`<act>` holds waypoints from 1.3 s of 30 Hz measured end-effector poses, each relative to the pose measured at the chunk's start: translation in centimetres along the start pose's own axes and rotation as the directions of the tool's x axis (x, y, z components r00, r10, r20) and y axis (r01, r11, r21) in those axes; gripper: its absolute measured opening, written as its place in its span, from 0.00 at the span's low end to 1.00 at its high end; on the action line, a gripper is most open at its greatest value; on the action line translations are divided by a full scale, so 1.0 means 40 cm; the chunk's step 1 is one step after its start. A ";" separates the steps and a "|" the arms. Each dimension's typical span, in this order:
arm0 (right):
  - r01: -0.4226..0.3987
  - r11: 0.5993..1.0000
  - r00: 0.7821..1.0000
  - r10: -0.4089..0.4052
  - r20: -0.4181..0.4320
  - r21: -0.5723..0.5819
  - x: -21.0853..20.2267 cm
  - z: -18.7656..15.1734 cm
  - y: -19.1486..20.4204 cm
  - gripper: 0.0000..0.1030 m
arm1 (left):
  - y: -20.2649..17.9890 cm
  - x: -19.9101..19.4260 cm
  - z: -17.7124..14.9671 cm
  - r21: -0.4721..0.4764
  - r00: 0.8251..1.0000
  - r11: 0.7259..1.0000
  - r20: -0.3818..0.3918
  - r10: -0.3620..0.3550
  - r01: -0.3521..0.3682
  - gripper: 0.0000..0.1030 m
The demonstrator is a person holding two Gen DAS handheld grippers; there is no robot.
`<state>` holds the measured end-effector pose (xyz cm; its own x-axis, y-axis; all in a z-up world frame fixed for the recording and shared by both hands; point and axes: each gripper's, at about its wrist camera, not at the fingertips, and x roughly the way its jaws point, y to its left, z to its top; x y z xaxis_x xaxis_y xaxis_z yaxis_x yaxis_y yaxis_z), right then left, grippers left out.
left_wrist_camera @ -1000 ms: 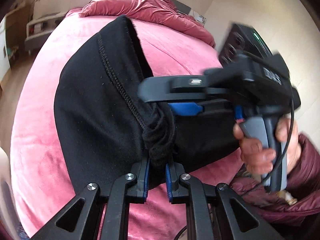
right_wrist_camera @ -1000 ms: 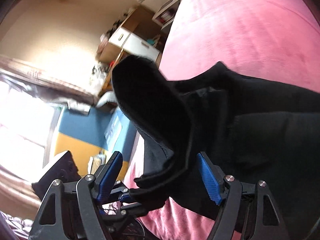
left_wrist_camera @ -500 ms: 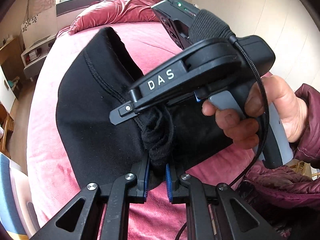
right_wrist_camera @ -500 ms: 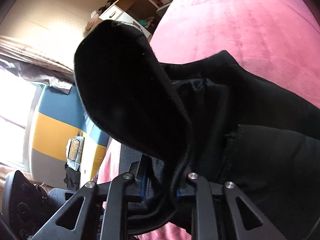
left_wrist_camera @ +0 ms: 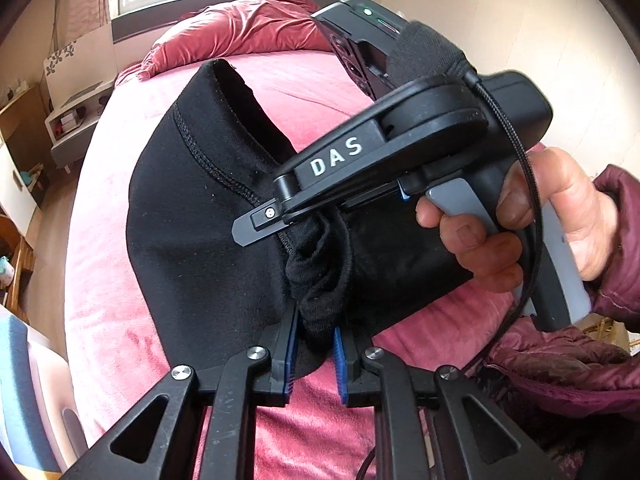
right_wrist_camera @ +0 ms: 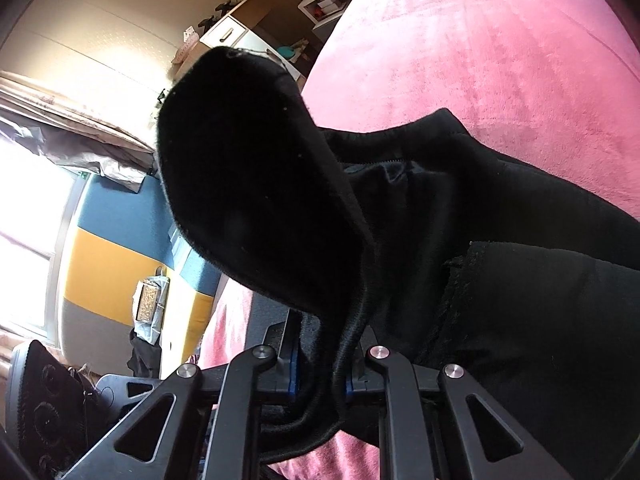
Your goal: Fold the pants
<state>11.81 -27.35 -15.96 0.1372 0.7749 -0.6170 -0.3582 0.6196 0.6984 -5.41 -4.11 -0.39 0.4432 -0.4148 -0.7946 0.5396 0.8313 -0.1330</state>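
My right tool [right_wrist_camera: 318,372] is closing on a bunched fold of the black pants [right_wrist_camera: 500,264]. They hang over the pink bed [right_wrist_camera: 480,48], near its edge.

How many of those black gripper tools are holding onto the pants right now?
2: the left gripper pinches a bunched fold of the black pants, jaws opening slightly; the right gripper is closing on another edge.

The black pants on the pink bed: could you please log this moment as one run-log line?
black pants: bunched on pink bed | left gripper: opening, cloth between pads | right gripper: closing on cloth | fold: not yet done
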 end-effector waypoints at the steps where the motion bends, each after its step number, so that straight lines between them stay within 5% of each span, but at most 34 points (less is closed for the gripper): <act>1: -0.006 1.000 1.000 0.006 0.006 0.000 -0.008 0.001 0.000 0.15 | 0.012 -0.013 -0.005 -0.016 0.999 0.999 0.006 -0.037 0.037 0.22; 3: -0.016 1.000 1.000 0.016 0.016 -0.005 -0.025 0.004 -0.002 0.14 | 0.055 -0.052 -0.011 -0.082 0.990 0.987 0.038 -0.138 0.141 0.25; 6: -0.026 1.000 0.999 0.026 0.026 -0.006 -0.048 0.005 0.002 0.14 | 0.163 -0.126 -0.031 -0.231 0.951 0.926 0.154 -0.269 0.300 0.31; 9: -0.056 0.998 0.998 0.056 0.040 0.010 -0.079 0.011 -0.007 0.14 | 0.302 -0.181 -0.074 -0.419 0.933 0.845 0.277 -0.230 0.333 0.31; 11: -0.091 0.996 0.994 0.090 0.056 0.014 -0.102 0.015 -0.002 0.14 | 0.392 -0.197 -0.113 -0.554 0.936 0.770 0.315 -0.159 0.317 0.31; 16: -0.192 0.981 0.976 0.194 0.100 -0.034 -0.163 0.030 0.064 0.14 | 0.478 -0.182 -0.166 -0.675 0.941 0.676 0.325 -0.088 0.296 0.31; 21: -0.197 0.977 0.971 0.206 0.118 -0.084 -0.196 0.038 0.124 0.14 | 0.453 -0.106 -0.120 -0.669 0.956 0.691 0.271 -0.115 0.273 0.31; 25: -0.187 0.980 0.967 0.197 0.161 -0.073 -0.233 0.023 0.123 0.14 | 0.398 -0.049 -0.050 -0.616 0.952 0.732 0.258 -0.162 0.291 0.31; 34: -0.124 0.990 0.943 0.099 0.319 0.060 -0.413 -0.054 -0.036 0.14 | 0.274 0.044 0.081 -0.495 0.942 0.802 0.192 -0.274 0.334 0.31; 39: -0.072 0.986 0.940 0.016 0.340 0.153 -0.468 -0.107 -0.143 0.14 | 0.189 0.108 0.110 -0.427 0.939 0.837 0.112 -0.325 0.341 0.31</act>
<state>7.33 -45.93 -9.97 0.4372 0.7810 -0.4459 -0.2213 0.5740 0.7884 3.73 -1.26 -2.23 0.3209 -0.7014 -0.6365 0.2974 0.7127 -0.6354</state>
